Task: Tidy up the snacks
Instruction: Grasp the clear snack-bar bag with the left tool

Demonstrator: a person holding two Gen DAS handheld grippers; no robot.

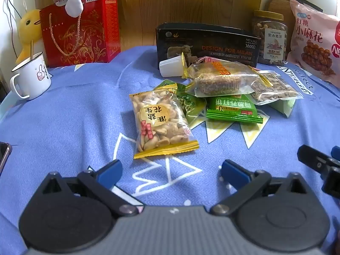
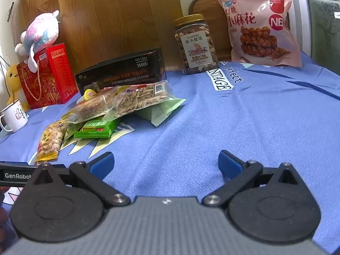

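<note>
My left gripper (image 1: 170, 170) hangs tilted down over the blue cloth (image 1: 74, 116) on the worktop, its jaws spread wide with nothing between them. Just ahead of it lies the peanut packet (image 1: 158, 121), yellow-edged, its round label in Chinese characters read upside down from here. Behind that sits the snack pile: a green cracker packet (image 1: 232, 110), a clear-wrapped sesame bar (image 1: 221, 80) stacked on top, and a clear nut packet (image 1: 274, 89) with a barcode beside it.

The pile rests against a black box (image 1: 206, 42) printed "DESIGN FOR MILAN", "NO.L102" and "3800D". To its right I see a nut jar (image 2: 196, 44) marked "A180", then a pink bag (image 2: 261, 25) with a red "NB" circle and large Chinese characters. The cloth reads "VINTAGE" and "erfect" near the jar.

My right gripper (image 2: 165, 163) also points downward over bare cloth, well right of the pile, jaws fully apart and empty. At the far left stand a red gift bag (image 1: 80, 34) and a white enamel mug (image 1: 31, 78) with a thumbs-up drawing.
</note>
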